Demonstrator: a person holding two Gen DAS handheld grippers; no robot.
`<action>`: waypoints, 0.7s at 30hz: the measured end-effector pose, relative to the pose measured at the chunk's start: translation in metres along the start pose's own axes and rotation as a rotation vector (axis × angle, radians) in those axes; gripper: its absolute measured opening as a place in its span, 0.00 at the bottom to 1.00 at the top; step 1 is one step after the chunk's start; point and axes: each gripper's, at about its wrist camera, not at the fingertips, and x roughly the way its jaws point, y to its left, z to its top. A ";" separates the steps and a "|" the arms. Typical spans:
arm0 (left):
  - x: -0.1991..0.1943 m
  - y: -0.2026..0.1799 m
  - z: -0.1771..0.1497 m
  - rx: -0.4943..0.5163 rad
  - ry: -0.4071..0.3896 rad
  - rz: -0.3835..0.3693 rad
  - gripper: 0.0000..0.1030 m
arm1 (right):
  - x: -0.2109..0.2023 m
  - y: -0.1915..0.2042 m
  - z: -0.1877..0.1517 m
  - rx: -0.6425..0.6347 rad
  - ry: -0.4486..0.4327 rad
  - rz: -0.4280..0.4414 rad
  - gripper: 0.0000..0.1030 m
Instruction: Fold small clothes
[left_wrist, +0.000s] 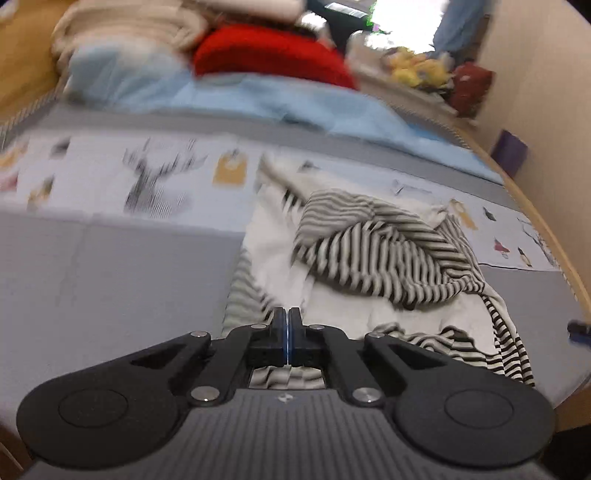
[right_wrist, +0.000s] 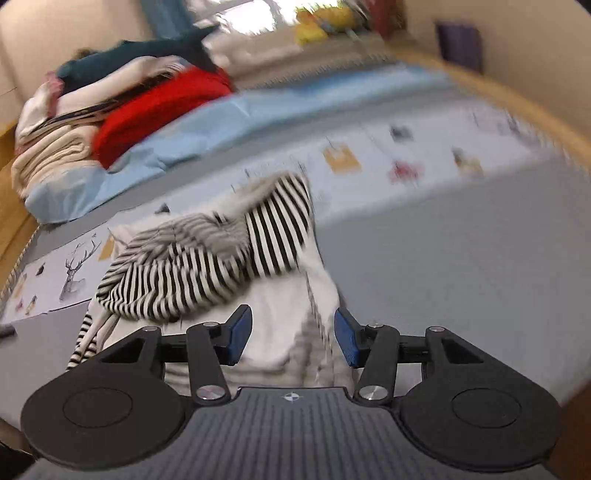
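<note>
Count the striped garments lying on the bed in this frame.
1: the striped garment, black-and-white with a white part, lies crumpled on the grey bed cover just ahead of both grippers. More could be hidden in the far pile.

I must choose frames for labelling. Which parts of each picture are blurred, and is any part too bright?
Left wrist view: the striped garment and the deer print are smeared, the window is blown out white, the gripper body is sharp. Right wrist view: the red cloth and the bed's far edge streak sideways; straight edges bend.

Left tool (left_wrist: 287, 317) angled downward, black fingers pressed flat together, blue pads meeting with nothing between. Right tool (right_wrist: 293, 338) angled downward too, blue-padded fingers (right_wrist: 239, 334) spread apart.
</note>
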 end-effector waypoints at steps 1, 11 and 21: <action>0.003 0.008 -0.002 -0.024 0.008 -0.004 0.00 | 0.002 -0.006 -0.005 0.035 0.015 0.017 0.50; 0.055 0.060 -0.023 -0.308 0.333 -0.055 0.44 | 0.052 -0.013 -0.055 0.008 0.262 -0.091 0.49; 0.077 0.046 -0.035 -0.256 0.459 -0.002 0.65 | 0.067 -0.023 -0.068 0.019 0.341 -0.168 0.51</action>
